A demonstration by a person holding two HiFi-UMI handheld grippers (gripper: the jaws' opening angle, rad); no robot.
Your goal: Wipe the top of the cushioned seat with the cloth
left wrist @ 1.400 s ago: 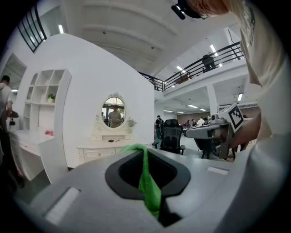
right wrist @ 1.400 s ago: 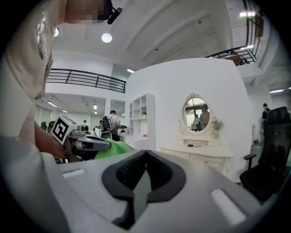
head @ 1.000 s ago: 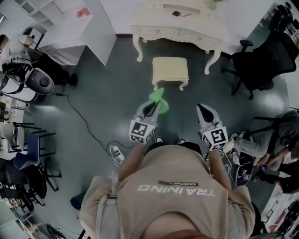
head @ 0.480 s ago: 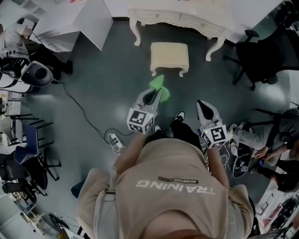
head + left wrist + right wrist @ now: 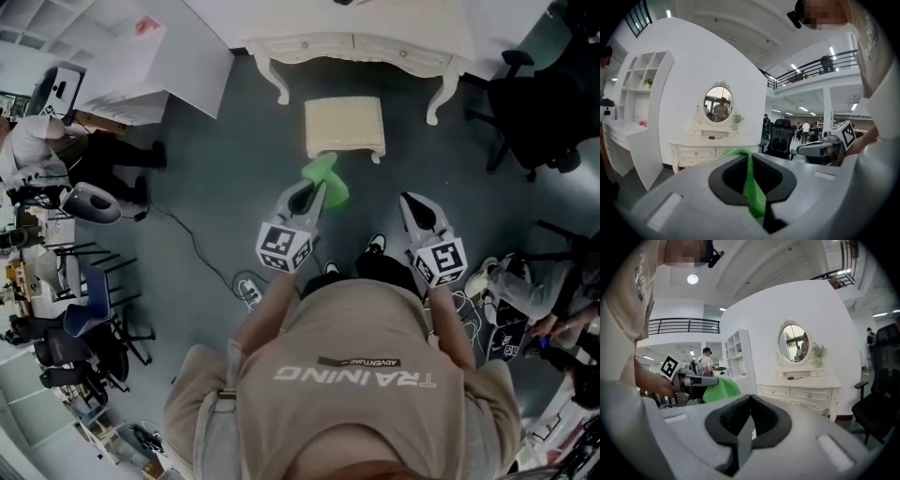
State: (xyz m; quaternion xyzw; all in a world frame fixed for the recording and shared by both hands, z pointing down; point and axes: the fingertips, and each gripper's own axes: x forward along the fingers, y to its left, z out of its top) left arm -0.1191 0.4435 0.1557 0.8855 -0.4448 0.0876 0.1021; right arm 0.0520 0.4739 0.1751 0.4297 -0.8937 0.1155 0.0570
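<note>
Left claw [image 5: 307, 199]: closed tight on the green cloth [image 5: 326, 178]. A narrow fold is pinched between my jaws, and the loose bulk bunches out past the tips.
Right claw [image 5: 419, 214]: jaws together with nothing in them, held level to the right of my left claw and well apart from it.
Cushioned seat [image 5: 344, 127]: on the floor ahead of and below my left claw's tips, a little to their right. It stands just in front of the white dressing table [image 5: 356, 45]. I judge the cloth is not on it yet.
Step in hand: carrying the cloth to the seat's top. No wiping has begun, by my reading.
Doing it well: I should lower the left claw and tip its nose down, so the hanging bulk lands flat on the cushion rather than the hard jaw tips. Then I'd start at the near edge and sweep across in overlapping passes with light pressure.
Grip: only a thin fold is held, so a dragging stroke could pull it free. I should keep the jaws clamped.
Right claw's part: stay clear of the strokes, or steady the seat's edge if it slides.
</note>
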